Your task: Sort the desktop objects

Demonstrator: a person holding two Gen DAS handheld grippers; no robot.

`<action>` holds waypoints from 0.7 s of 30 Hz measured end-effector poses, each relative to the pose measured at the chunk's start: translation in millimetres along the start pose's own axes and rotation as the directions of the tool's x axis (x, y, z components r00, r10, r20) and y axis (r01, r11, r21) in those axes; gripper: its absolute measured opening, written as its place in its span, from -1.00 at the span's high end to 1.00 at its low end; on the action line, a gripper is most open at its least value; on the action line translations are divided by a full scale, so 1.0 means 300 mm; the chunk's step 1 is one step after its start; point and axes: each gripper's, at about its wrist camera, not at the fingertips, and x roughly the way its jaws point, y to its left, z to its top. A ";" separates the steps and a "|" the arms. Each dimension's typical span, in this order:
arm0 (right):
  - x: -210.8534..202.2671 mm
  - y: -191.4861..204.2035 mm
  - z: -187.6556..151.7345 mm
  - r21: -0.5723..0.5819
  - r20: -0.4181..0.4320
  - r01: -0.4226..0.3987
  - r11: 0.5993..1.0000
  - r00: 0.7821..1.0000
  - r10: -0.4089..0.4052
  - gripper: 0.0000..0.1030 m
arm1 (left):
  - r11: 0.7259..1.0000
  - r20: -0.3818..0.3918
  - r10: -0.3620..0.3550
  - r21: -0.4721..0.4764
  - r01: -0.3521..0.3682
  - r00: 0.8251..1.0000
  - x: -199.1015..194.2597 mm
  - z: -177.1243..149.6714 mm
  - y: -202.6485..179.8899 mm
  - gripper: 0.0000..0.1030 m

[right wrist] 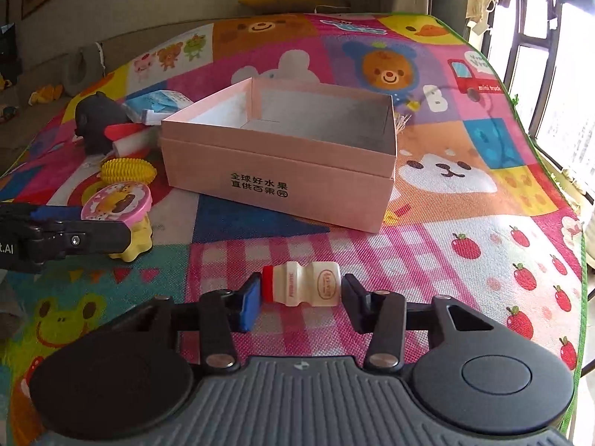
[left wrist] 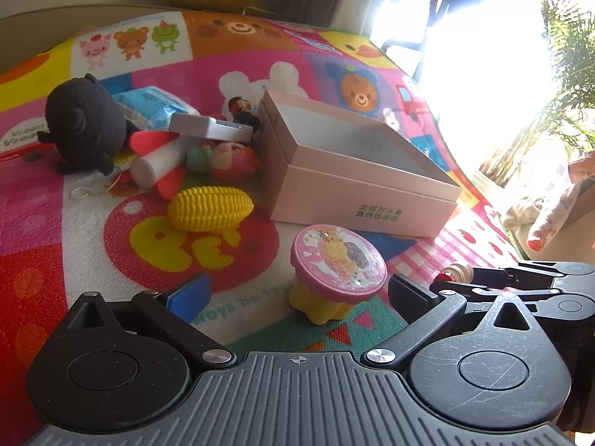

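While the right gripper [right wrist: 299,299] sits low over the patterned play mat [right wrist: 465,245], a small white bottle [right wrist: 301,284] with a red cap lies on its side between the two pads. The blue pad [right wrist: 250,306] meets the cap end; at the base end a thin gap appears to remain, so a firm pinch cannot be confirmed. The left gripper [left wrist: 297,293] stands spread wide, holding nothing, with a pink-lidded yellow toy [left wrist: 334,278] on the mat between its fingers, untouched. The pink cardboard box [right wrist: 282,186] rests open and empty near the mat's centre, beyond both grippers. To the box's left lies a cluster: a yellow toy corn [left wrist: 210,208], a black plush [left wrist: 83,122], a white tube [left wrist: 158,165] and a pink figure [left wrist: 234,161].
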 end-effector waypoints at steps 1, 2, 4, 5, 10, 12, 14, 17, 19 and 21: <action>-0.005 -0.001 0.002 0.007 0.003 0.001 1.000 1.000 -0.001 0.17 | 1.000 -0.006 0.011 0.014 -0.011 1.000 0.004 0.000 -0.008 -1.00; -0.012 -0.001 0.004 0.006 0.007 0.002 1.000 1.000 -0.002 0.18 | 0.999 -0.011 0.026 0.035 -0.026 1.000 0.007 0.002 -0.019 -1.00; -0.039 -0.002 0.003 -0.003 0.020 0.006 1.000 1.000 -0.006 0.18 | 0.993 -0.001 0.058 0.103 -0.058 0.998 0.007 0.001 -0.056 -1.00; -0.054 -0.004 0.003 -0.008 0.027 0.008 1.000 1.000 -0.007 0.18 | 0.988 0.017 0.064 0.140 -0.066 0.998 0.002 -0.001 -0.076 -1.00; -0.129 -0.012 -0.022 -0.012 0.034 0.011 1.000 0.999 -0.010 0.17 | 0.936 0.106 0.123 0.318 -0.151 0.987 -0.002 -0.009 -0.178 -0.96; -0.155 -0.012 -0.037 -0.009 0.030 0.004 1.000 1.000 -0.004 0.17 | 0.931 0.090 0.129 0.332 -0.152 0.988 0.011 -0.007 -0.191 -0.59; -0.182 -0.011 -0.052 -0.008 0.030 0.001 1.000 1.000 -0.001 0.17 | 0.936 0.058 0.133 0.321 -0.145 0.989 0.029 -0.002 -0.187 -0.32; -0.216 -0.006 -0.069 -0.014 0.032 -0.001 1.000 0.999 0.002 0.18 | 0.938 0.057 0.136 0.313 -0.148 0.989 0.033 -0.001 -0.186 -0.28; -0.239 0.000 -0.080 -0.022 0.034 0.000 1.000 0.999 0.001 0.18 | 0.938 0.059 0.136 0.314 -0.147 0.989 0.024 0.001 -0.191 -0.19; -0.256 0.003 -0.087 -0.022 0.035 -0.004 1.000 0.999 0.005 0.18 | 0.937 0.054 0.127 0.320 -0.138 0.990 0.007 -0.001 -0.201 -0.19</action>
